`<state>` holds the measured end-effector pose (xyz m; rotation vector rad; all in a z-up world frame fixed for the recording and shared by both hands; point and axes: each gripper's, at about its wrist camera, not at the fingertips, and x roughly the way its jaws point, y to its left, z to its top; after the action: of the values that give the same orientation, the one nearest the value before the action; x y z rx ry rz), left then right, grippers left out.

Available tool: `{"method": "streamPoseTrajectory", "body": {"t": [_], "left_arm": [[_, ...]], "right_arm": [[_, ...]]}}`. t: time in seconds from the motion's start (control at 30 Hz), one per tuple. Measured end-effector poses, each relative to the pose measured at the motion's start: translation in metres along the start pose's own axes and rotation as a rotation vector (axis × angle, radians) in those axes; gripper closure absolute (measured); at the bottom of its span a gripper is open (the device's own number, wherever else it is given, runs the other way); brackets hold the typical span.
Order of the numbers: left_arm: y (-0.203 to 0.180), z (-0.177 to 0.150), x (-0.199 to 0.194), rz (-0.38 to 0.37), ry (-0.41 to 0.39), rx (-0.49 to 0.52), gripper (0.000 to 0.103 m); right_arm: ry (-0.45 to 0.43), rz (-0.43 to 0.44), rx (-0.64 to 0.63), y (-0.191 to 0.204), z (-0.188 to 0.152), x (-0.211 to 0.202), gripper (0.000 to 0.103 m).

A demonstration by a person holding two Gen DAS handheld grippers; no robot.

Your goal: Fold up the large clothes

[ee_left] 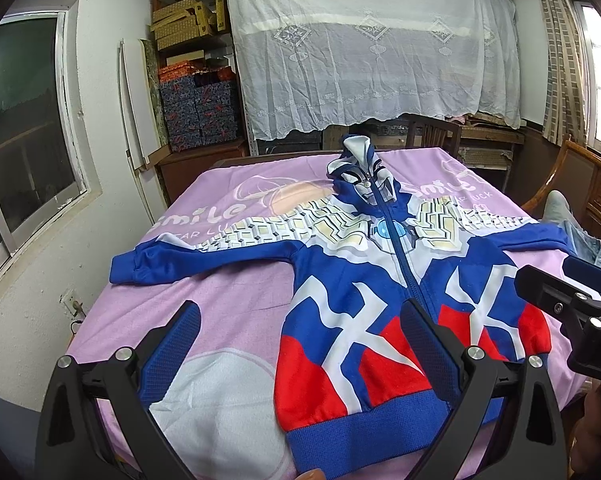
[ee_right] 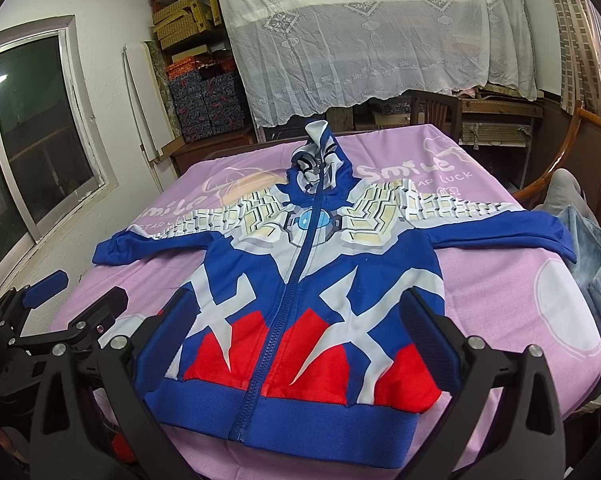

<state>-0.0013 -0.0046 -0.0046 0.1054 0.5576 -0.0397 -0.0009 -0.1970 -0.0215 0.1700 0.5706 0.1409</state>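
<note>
I see a zip-up hooded jacket (ee_left: 380,300) spread flat, front up, on a desk covered with a pink printed cloth (ee_left: 240,292); hem toward me, hood (ee_left: 360,172) at the far end, partly standing up with a face print. Zipper closed down the middle. Body blue with white X-shaped bands, red patches low, a blue ribbed hem, pale armour-like print across chest and upper sleeves, a blue oval at the chest. Both sleeves stretch out sideways, cuffs blue. My left claw (ee_left: 300,344) is spread wide, empty, hovering over the hem's left part. My right claw (ee_right: 300,332) is also released, wide, above the hem around the zipper, holding nothing. Denim fabric (ee_right: 596,272) lies at the desk's right edge, by the right sleeve cuff.
</note>
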Motion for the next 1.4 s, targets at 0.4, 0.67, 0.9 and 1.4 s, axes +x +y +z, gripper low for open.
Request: {"method": "streamPoseTrajectory", "body": {"t": [0.4,0.67,0.9,1.4], "left_arm": [[-0.0002,-0.0036,0.0014,0.001,0.002,0.000,0.003],[0.0000,-0.0034,0.0016,0.001,0.004,0.001,0.003],[-0.0001,-0.0032,0.0018,0.001,0.005,0.001,0.003],[-0.0038,-0.0053,0.0056,0.000,0.009,0.002,0.003]], "right_arm": [[0.000,0.000,0.001,-0.0001,0.0004,0.0003,0.004],[0.000,0.000,0.001,0.0000,0.0005,0.0001,0.004],[0.001,0.001,0.000,0.0001,0.0007,0.0002,0.004],[0.004,0.001,0.002,0.0001,0.0003,0.0009,0.004]]}}
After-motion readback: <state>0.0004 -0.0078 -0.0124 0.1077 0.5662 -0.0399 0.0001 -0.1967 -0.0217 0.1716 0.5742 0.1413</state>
